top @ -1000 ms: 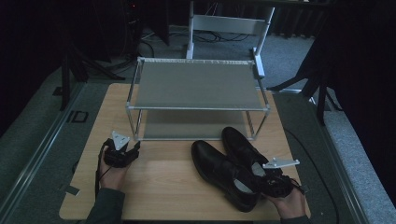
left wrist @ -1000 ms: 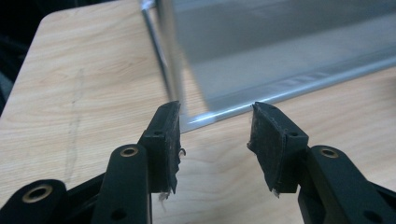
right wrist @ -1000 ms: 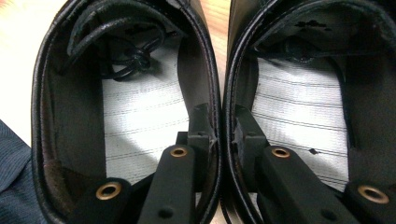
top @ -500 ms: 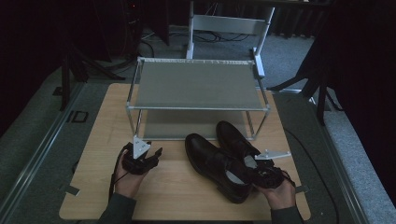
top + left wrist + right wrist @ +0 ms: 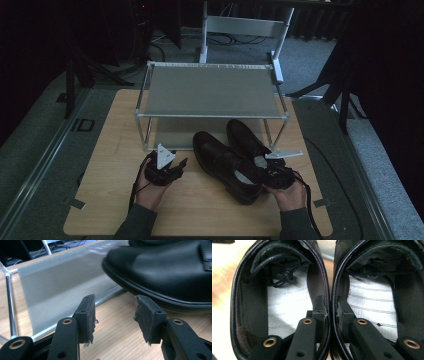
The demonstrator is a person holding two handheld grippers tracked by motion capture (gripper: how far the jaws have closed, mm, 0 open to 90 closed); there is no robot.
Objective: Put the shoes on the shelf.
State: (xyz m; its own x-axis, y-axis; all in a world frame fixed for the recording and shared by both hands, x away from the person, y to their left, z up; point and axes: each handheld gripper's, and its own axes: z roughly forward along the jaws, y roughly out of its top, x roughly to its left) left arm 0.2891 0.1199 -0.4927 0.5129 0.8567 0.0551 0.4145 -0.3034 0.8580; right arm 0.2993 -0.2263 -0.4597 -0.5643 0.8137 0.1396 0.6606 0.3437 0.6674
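High view: wooden table [image 5: 100,200], dim room.

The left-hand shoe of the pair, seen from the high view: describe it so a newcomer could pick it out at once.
Start at the grey two-tier rack at the back of the wooden table. Just in front of its right half lie two black shoes side by side, heel ends toward the person. The left shoe is the one nearer the left tool; its toe stops short of the rack, while the right shoe pokes under it.

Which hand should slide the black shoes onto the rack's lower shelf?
Right. The right gripper already pinches the touching inner walls of both black shoes, toes facing the shoe rack. The left gripper is open and empty beside a toe.
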